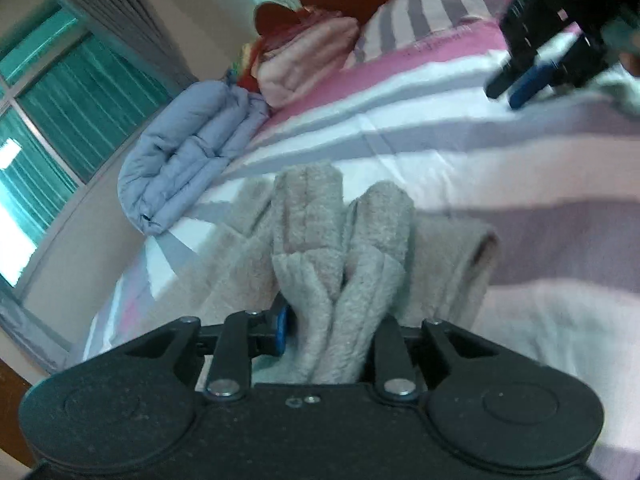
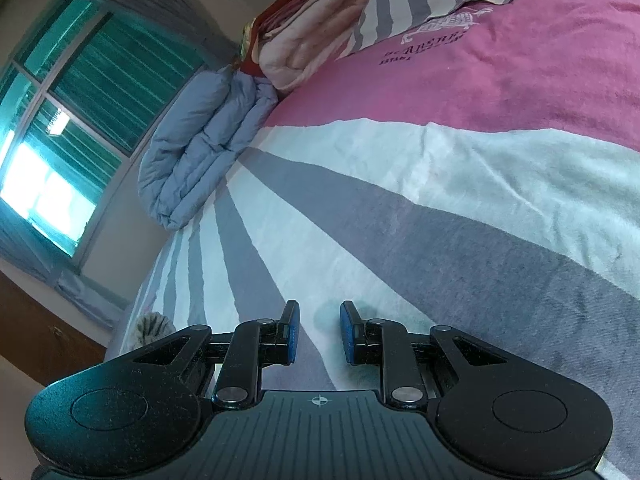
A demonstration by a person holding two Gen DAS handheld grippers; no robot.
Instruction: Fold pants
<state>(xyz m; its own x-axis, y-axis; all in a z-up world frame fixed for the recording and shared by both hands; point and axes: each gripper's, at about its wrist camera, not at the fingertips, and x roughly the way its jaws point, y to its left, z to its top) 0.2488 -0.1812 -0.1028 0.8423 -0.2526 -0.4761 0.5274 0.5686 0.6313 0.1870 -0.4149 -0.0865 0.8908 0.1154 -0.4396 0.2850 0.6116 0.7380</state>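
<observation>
Already the left gripper [image 1: 328, 336] has the pants [image 1: 320, 240] bunched between its fingers [image 1: 282, 330]: the fluffy grey-beige fabric fills the gap, hiding the far finger, and it runs forward from the grip in two rolled lobes onto the striped bed cover [image 1: 440, 148]. Their long axis appears to lie roughly along the left gripper's line of sight, away from it and toward the folded blue quilt [image 1: 188, 148] at the bed's edge. The right gripper [image 2: 319, 332] holds nothing; its blue-padded fingers [image 2: 291, 334] stand partly apart over bare cover [image 2: 440, 208], and in its own view only a small tuft of the pants [image 2: 154, 326] shows low on the left. In the left view the right gripper [image 1: 516, 88] hangs well apart from the fabric, up and to the right. So the pants lie to the right gripper's left and behind its fingertips, and I judge that it would have to swing left and back to reach a free end.
</observation>
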